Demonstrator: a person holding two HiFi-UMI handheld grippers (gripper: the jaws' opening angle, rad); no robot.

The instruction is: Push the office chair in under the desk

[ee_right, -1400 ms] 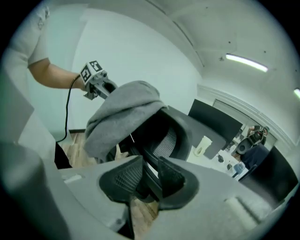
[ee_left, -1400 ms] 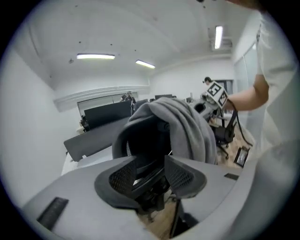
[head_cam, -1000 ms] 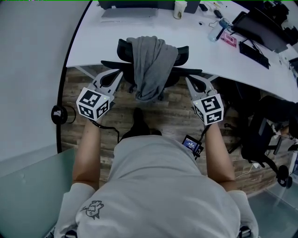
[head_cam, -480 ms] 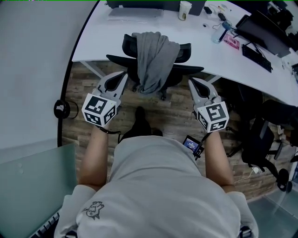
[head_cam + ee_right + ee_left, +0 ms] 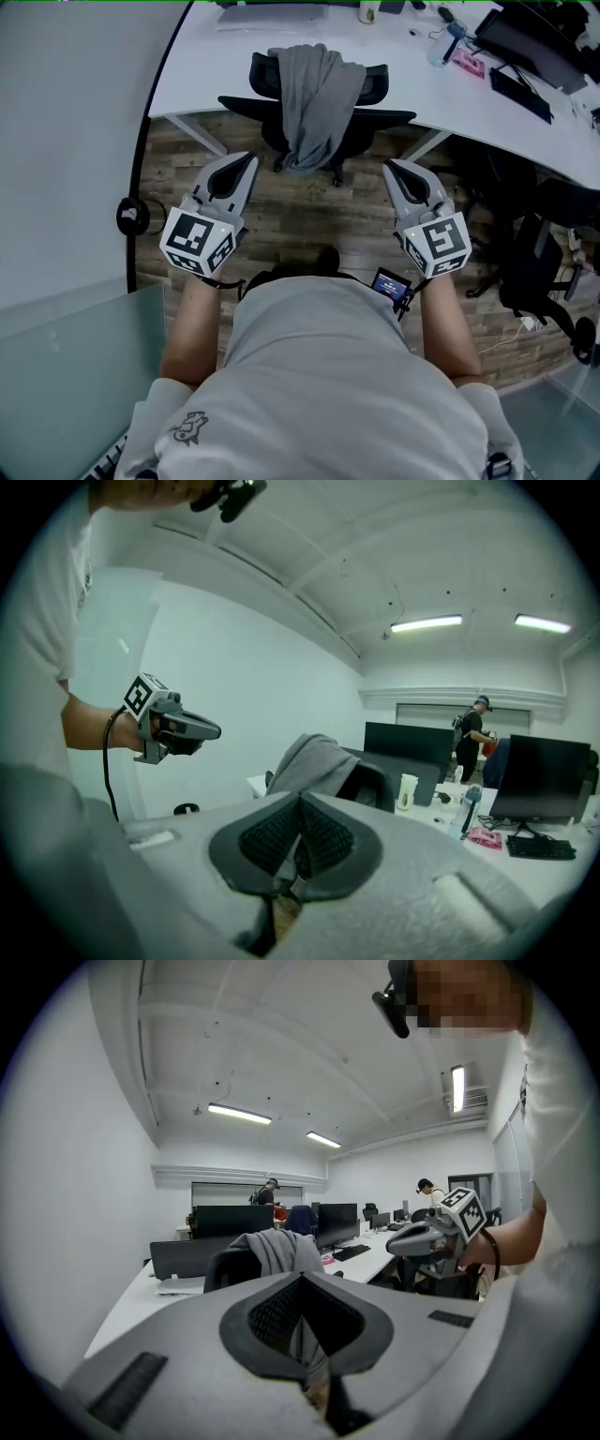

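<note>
Black mesh and plastic form the office chair (image 5: 373, 86), which has a grey garment (image 5: 314, 98) draped over its backrest. Its seat sits beneath the near edge of the curved white desk (image 5: 197, 66), with the backrest right up at that edge. By the look of it, the push is essentially done. Both tools hang short of the desk over the wood-plank floor (image 5: 309, 211), well apart from the chair. The left gripper (image 5: 249, 161) and the right gripper (image 5: 391, 169) each have their jaws pressed together with nothing between them. What is left, if anything, is checking that the chair sits straight.
</note>
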